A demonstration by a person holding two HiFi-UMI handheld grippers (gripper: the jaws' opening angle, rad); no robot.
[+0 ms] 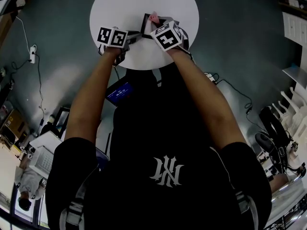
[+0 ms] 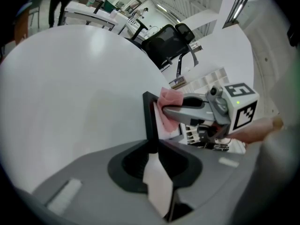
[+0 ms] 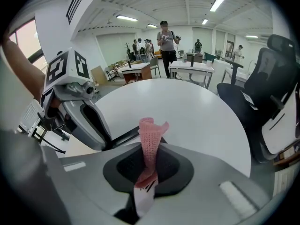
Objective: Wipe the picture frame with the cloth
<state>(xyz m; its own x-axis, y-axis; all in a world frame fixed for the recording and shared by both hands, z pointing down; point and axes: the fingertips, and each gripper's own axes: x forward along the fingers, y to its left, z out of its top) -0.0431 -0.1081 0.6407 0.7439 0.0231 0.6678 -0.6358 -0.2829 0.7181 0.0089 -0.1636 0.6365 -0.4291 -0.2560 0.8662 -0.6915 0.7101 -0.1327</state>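
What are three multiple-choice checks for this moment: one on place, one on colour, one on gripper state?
1. Where is the picture frame? A) in a drawer B) in the left gripper C) on a shelf
2. What colour is the cloth? A) pink B) blue C) green
3. The right gripper is: A) open, empty B) shut on the frame C) shut on the cloth
Answers: 1B, its jaws clamp the frame's edge; 2A, pink in both gripper views; 3C, cloth pinched between its jaws.
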